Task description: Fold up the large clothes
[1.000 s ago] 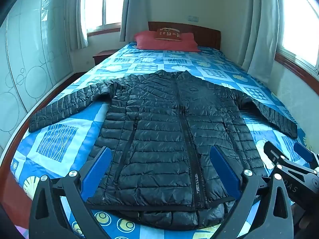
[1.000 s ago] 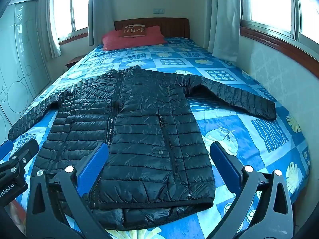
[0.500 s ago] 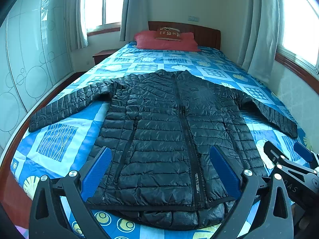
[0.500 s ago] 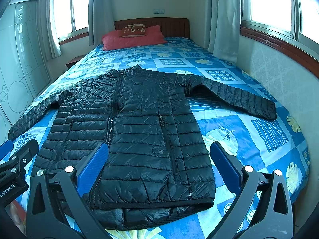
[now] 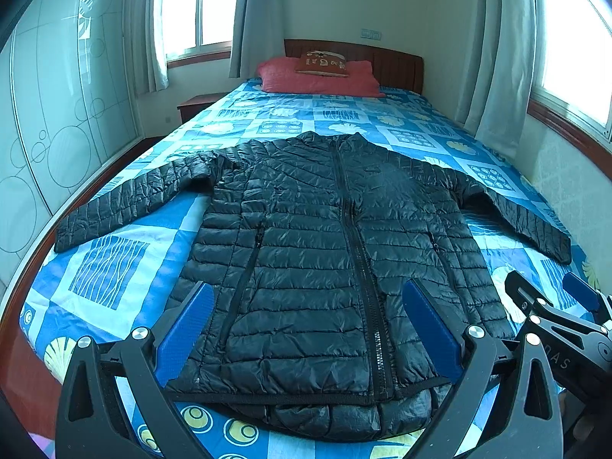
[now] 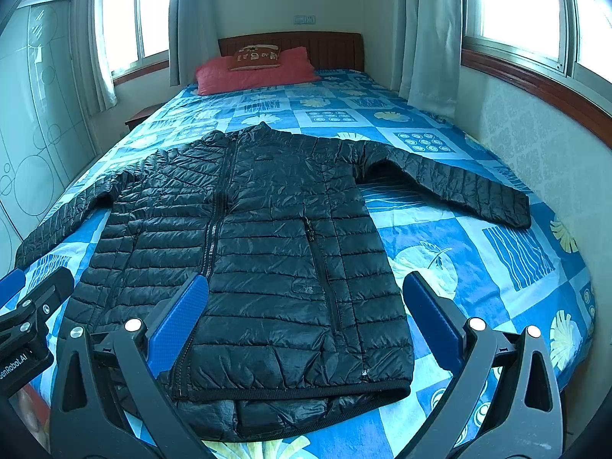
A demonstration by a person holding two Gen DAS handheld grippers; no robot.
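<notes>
Each gripper, left [image 5: 306,323] and right [image 6: 306,315], is a black frame of curved struts with triangular cut-outs, studded with round silver screws. Its two fingers [image 5: 185,331] carry ribbed blue pads. White lettering marks each gripper's side.

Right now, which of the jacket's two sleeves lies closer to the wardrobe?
The left sleeve of the black jacket: it stretches toward the glass wardrobe, while the right sleeve points toward the window wall.
</notes>
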